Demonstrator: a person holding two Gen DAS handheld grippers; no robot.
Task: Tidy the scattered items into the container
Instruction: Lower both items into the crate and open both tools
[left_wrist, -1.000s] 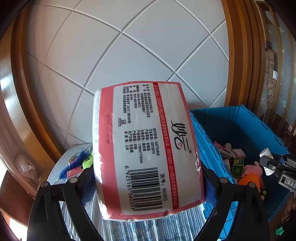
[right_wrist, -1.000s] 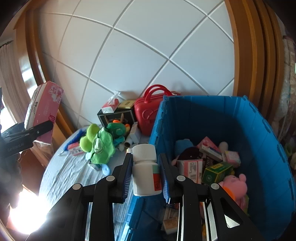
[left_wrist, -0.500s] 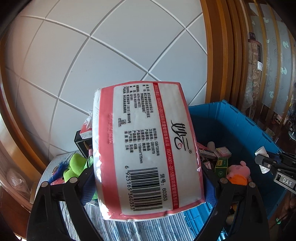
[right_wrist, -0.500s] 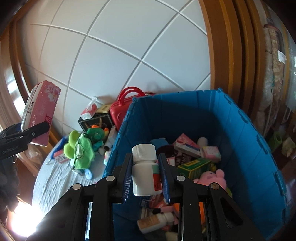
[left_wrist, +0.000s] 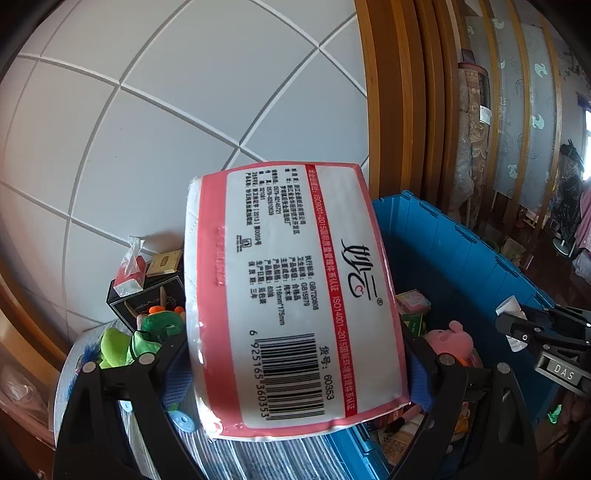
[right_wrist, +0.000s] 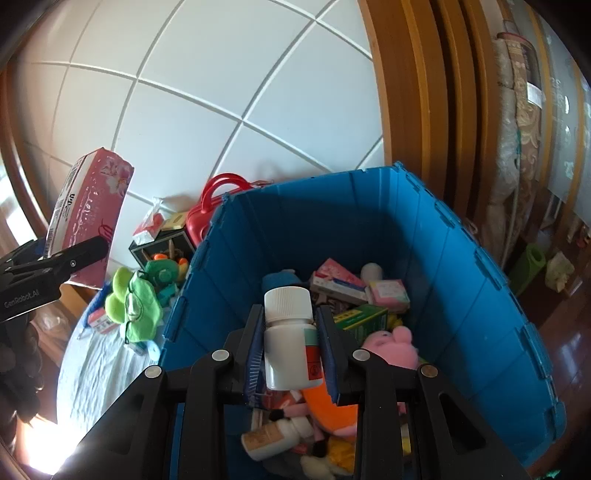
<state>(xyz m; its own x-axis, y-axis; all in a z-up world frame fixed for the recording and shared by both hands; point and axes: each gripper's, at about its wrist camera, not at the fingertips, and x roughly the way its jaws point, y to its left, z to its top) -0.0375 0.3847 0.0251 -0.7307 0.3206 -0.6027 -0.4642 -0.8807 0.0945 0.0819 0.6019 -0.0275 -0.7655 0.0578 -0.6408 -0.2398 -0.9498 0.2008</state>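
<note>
Right tool (right_wrist: 291, 354) tilted down over blue crate (right_wrist: 461, 266), clenching white bottle (right_wrist: 290, 343), left tool (left_wrist: 295, 369) gripping tissue pack (left_wrist: 291, 295)

Both tools are the same build: matte black plastic frames with chunky angled arms and triangular cutouts. The right tool (right_wrist: 291, 347) has four round silver screw heads across its linkage and ribbed blue pads (right_wrist: 255, 350) lining the insides of the fingers. The left tool (left_wrist: 295, 373) matches it, same silver screws, blue pads a bit more textured-looking. From the right camera, the left one's side has white "GenRobot.AI" lettering. From the left camera, the other tool carries a small plate reading "DAS".
</note>
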